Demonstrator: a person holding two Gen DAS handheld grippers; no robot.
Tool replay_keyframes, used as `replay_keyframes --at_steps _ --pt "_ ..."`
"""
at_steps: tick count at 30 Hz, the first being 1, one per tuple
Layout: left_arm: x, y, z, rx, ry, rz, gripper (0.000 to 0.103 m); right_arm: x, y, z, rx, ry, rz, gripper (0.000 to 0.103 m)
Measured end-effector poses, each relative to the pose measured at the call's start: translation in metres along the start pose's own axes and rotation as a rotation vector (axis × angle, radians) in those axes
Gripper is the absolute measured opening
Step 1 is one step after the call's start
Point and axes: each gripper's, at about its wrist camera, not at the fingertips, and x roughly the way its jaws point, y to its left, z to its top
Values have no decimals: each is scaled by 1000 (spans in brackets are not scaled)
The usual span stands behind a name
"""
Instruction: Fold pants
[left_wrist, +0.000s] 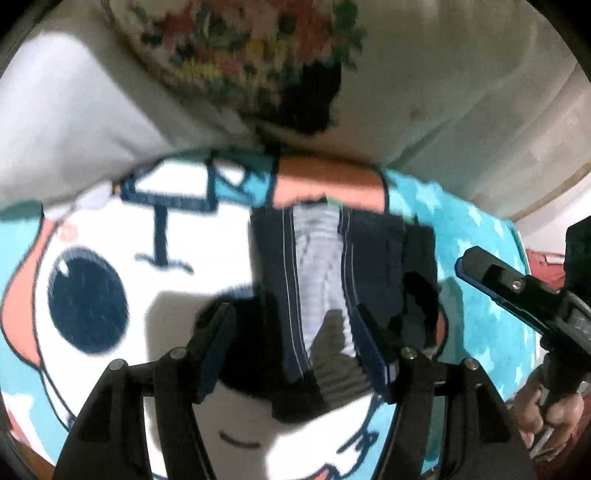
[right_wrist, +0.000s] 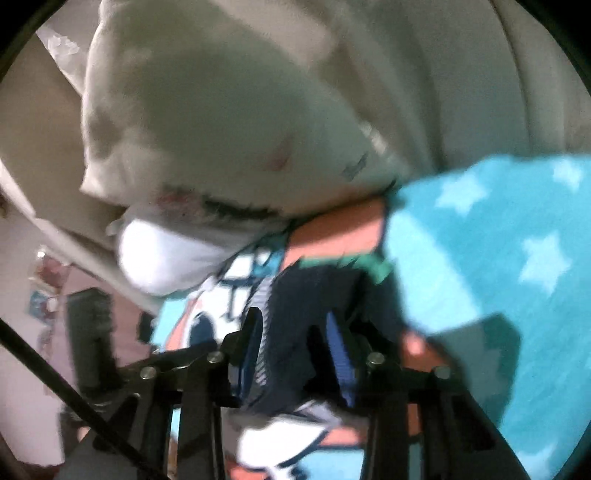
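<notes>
Left wrist view: the pants (left_wrist: 325, 258) are dark navy with thin white piping down the sides and a grey-striped inner band showing at the middle. They lie on a turquoise cartoon blanket (left_wrist: 110, 258) that covers a bed, in a narrow strip whose long axis runs away from the camera toward the orange patch at the blanket's far edge. The near end of the strip sits between the jaws of the left gripper (left_wrist: 295, 332), which stand spread wide, one on each side of the cloth; whether they touch it cannot be told. A white pillow (left_wrist: 66, 122) and a floral cushion (left_wrist: 240, 48) lie beyond the blanket's far edge. The blanket is bare to the left of the pants. The right gripper (left_wrist: 491, 273) hangs to the right, apart from the pants.

Right wrist view: blurred. The right gripper (right_wrist: 295, 343) has its jaws apart with the navy pants (right_wrist: 295, 332) bunched between them; a firm hold cannot be told. The starred blanket (right_wrist: 498, 258) lies bare to the right; the pillow (right_wrist: 221, 129) crowds the far side.
</notes>
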Motion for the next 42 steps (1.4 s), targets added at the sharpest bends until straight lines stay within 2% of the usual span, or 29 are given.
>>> replay_keyframes --at_steps 1,3,7,8,9,13,17,22,25,28,32,36,38,42 --pt "7 0 -4 1 21 5 64 5 -2 -5 10 22 3 40" --pt "26 -3 -13 7 61 13 64 21 -8 -15 19 57 -49 40" --pt "36 -8 -20 38 51 28 64 41 -26 -24 49 92 -143 38" --pt "34 -7 -19 31 52 21 64 39 -27 -25 67 87 -130 39" --pt "31 -6 -19 23 50 13 64 35 -26 -25 74 80 -129 40" --pt "6 -1 -26 23 21 15 64 10 -8 -32 38 21 -174 56" --pt "-27 4 -38 19 -34 34 64 -16 2 -45 65 -32 -216 58" --pt "-62 12 -51 36 -102 73 65 -21 24 -70 92 -56 -305 60" --pt "-87 14 -54 60 -173 102 65 -22 38 -82 79 -50 -325 60" --pt "-116 19 -54 74 -263 121 70 -21 58 -91 48 -60 -334 60" --pt "-156 27 -55 73 -418 182 81 -25 91 -96 -23 -103 -349 64" --pt "-200 43 -62 40 -607 249 99 -31 128 -96 -102 -162 -362 66" --pt "-223 51 -68 20 -707 297 103 -35 144 -95 -139 -189 -366 67" --pt "-257 59 -73 -7 -839 360 103 -45 170 -90 -187 -244 -377 69"
